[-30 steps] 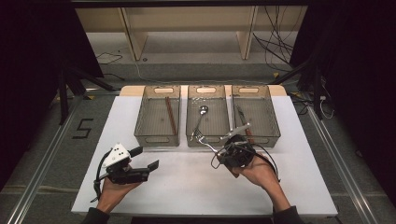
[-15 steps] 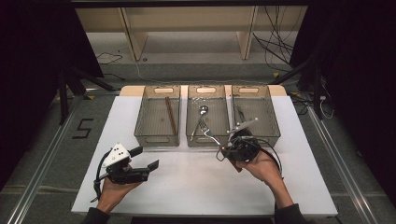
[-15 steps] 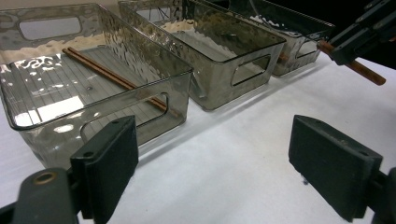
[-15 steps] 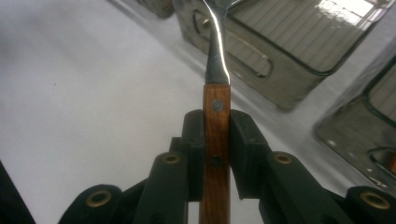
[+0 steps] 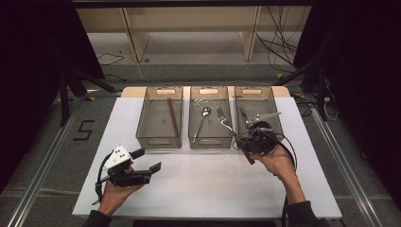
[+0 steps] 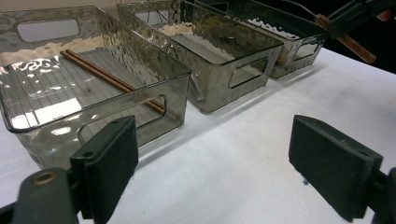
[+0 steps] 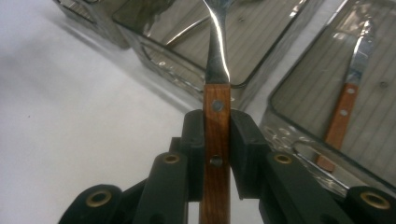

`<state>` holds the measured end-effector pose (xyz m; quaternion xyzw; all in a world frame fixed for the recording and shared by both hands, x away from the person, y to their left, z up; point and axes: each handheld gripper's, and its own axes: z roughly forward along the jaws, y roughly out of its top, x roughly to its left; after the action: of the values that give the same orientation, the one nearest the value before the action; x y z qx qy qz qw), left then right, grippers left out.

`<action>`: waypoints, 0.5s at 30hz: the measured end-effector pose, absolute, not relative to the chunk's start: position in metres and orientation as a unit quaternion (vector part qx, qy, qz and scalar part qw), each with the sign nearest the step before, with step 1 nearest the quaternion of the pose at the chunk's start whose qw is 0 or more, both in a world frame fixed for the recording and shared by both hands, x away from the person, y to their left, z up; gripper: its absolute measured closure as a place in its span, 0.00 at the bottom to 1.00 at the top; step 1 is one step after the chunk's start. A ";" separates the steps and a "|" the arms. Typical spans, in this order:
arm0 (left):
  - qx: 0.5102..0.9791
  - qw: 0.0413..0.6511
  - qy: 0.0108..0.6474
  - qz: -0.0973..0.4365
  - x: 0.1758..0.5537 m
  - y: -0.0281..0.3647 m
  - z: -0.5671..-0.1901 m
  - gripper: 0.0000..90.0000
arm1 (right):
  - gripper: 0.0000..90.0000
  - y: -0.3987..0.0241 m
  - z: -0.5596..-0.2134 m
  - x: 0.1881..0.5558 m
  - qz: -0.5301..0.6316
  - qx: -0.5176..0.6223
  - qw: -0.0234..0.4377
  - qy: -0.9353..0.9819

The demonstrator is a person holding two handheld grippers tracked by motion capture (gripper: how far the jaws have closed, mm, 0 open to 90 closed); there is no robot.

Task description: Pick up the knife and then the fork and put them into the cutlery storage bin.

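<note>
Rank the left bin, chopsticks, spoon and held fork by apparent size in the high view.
1. Left bin, clearly largest.
2. Chopsticks.
3. Spoon and the fork in the right gripper: roughly alike; the fork is raised toward the camera and partly covered, so I won't separate them.

Fork (image 7: 216, 70): glossy metal neck, riveted brown wood handle. Bins (image 6: 116, 88): smoky translucent plastic, rippled walls. Desk (image 5: 208, 184): matt white; gripper (image 7: 215, 140) pads matt black.
</note>
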<state>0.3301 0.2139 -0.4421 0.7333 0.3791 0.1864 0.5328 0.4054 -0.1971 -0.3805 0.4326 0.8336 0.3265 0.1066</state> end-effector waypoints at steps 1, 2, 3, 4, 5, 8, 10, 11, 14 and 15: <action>0.733 0.534 0.379 0.187 0.330 0.214 -0.442 0.17 | 0.86 -0.199 -0.380 0.407 0.327 0.433 0.109 0.833; 0.733 0.534 0.378 0.186 0.330 0.214 -0.442 0.17 | 0.86 -0.201 -0.379 0.408 0.326 0.436 0.110 0.831; 0.732 0.535 0.378 0.186 0.330 0.214 -0.442 0.17 | 0.86 -0.202 -0.378 0.410 0.326 0.438 0.111 0.830; 0.732 0.536 0.378 0.187 0.330 0.214 -0.442 0.17 | 0.86 -0.204 -0.377 0.411 0.327 0.440 0.114 0.828; 0.731 0.537 0.378 0.187 0.330 0.215 -0.442 0.17 | 0.86 -0.205 -0.376 0.412 0.327 0.443 0.115 0.827; 0.730 0.537 0.380 0.187 0.330 0.215 -0.442 0.17 | 0.86 -0.208 -0.373 0.416 0.329 0.448 0.119 0.823; 0.730 0.537 0.379 0.188 0.330 0.215 -0.442 0.17 | 0.86 -0.210 -0.371 0.419 0.328 0.451 0.121 0.821; 0.730 0.537 0.379 0.188 0.330 0.215 -0.442 0.17 | 0.86 -0.211 -0.370 0.420 0.329 0.451 0.123 0.821; 0.730 0.536 0.379 0.188 0.330 0.215 -0.442 0.17 | 0.86 -0.213 -0.367 0.424 0.330 0.454 0.127 0.817; 0.731 0.536 0.378 0.188 0.330 0.215 -0.442 0.17 | 0.86 -0.214 -0.365 0.425 0.330 0.457 0.128 0.816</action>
<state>0.3298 0.2149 -0.4418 0.7306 0.3784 0.1879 0.5364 0.4252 -0.2143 -0.3652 0.4570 0.8160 0.3302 0.1279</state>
